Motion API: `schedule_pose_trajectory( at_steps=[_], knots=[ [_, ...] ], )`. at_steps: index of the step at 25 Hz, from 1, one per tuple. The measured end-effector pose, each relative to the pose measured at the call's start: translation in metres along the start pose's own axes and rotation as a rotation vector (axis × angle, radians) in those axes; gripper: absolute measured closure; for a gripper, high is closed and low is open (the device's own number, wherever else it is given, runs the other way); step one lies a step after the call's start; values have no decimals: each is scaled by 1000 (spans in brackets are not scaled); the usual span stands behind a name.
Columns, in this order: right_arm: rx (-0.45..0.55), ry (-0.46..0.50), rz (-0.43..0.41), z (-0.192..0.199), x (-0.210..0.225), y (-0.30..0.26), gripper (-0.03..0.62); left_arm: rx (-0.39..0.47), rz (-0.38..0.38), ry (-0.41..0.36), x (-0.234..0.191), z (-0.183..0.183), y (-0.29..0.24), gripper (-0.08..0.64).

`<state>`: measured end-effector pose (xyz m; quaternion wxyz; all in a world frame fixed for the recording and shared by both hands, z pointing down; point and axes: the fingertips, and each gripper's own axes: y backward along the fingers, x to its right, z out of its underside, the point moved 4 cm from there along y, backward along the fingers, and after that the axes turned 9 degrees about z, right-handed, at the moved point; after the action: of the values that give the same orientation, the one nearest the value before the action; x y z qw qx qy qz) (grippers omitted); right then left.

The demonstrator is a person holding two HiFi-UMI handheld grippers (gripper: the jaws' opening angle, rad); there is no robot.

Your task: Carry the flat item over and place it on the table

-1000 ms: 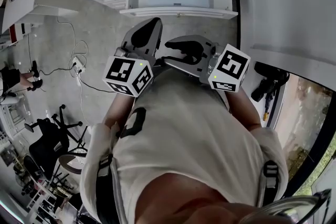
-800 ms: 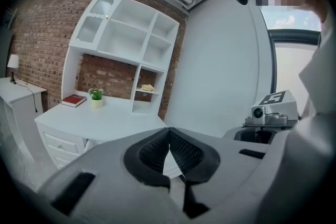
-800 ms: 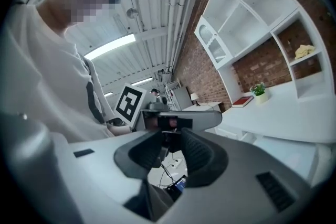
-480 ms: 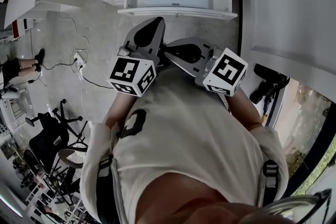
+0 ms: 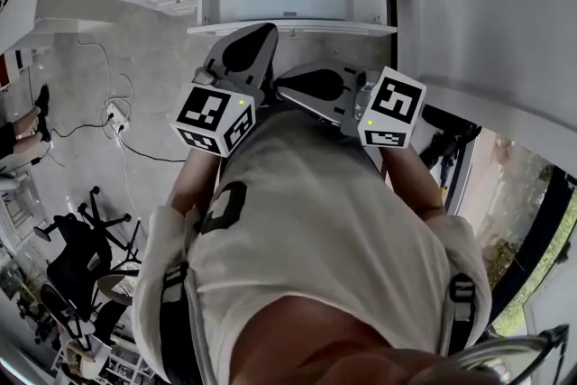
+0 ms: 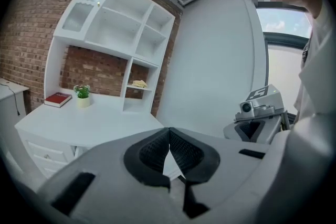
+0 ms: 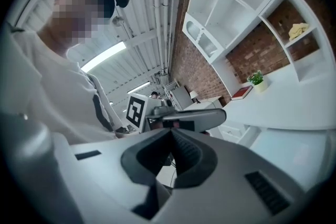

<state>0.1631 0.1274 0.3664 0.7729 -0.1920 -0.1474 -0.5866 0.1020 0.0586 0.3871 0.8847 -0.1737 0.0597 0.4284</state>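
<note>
A flat red book [image 6: 56,99] lies on the white desk [image 6: 94,124] beside a small potted plant [image 6: 82,95]; the right gripper view shows the same book [image 7: 242,93] far off. My left gripper [image 6: 169,136] is shut with nothing between its pads. Also shut and empty is my right gripper [image 7: 170,136]. In the head view both are held close to the person's chest, the left gripper [image 5: 263,36] beside the right gripper [image 5: 287,87], short of the desk's near edge [image 5: 288,24].
A white shelf unit [image 6: 113,29] stands on the desk against a brick wall, with a yellow cloth [image 6: 139,83] in one compartment. A white wall [image 5: 487,13] runs along the right. Cables [image 5: 117,117] and office chairs [image 5: 77,252] are on the floor at left.
The right gripper's jaws have come together. Both grippers stay at the chest, and the desk has drifted slightly left in the head view.
</note>
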Motion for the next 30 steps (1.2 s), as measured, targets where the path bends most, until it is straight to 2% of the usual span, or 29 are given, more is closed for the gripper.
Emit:
schedule_pose_trajectory(
  at_steps=[2, 5, 10, 14, 17, 19, 21, 24, 27, 30],
  knots=[
    [-5, -20, -18, -5, 7, -10, 586, -1, 2, -2, -20, -3, 0, 540],
    [-4, -55, -7, -15, 21, -31, 586, -30, -41, -1, -67, -3, 11, 540],
    [-53, -155, 99, -18, 52, -69, 584, -25, -91, 176, -149, 10, 58, 540],
    [-84, -190, 212, -22, 77, -98, 583, -60, -121, 215, -198, 21, 81, 540],
    [-138, -202, 296, -15, 95, -117, 583, -104, -104, 225, -218, 33, 84, 540],
    [-172, -250, 350, -8, 108, -122, 583, -135, -85, 233, -225, 42, 79, 540],
    [-184, -340, 425, 0, 123, -118, 583, -172, -58, 248, -231, 50, 68, 540],
    [-163, -523, 531, 13, 148, -102, 583, -241, -25, 247, -237, 62, 54, 540],
    [-147, -628, 569, 23, 167, -84, 583, -291, -25, 251, -244, 73, 42, 540],
    [-170, -635, 595, 31, 191, -63, 583, -334, -41, 266, -250, 82, 25, 540]
  ],
)
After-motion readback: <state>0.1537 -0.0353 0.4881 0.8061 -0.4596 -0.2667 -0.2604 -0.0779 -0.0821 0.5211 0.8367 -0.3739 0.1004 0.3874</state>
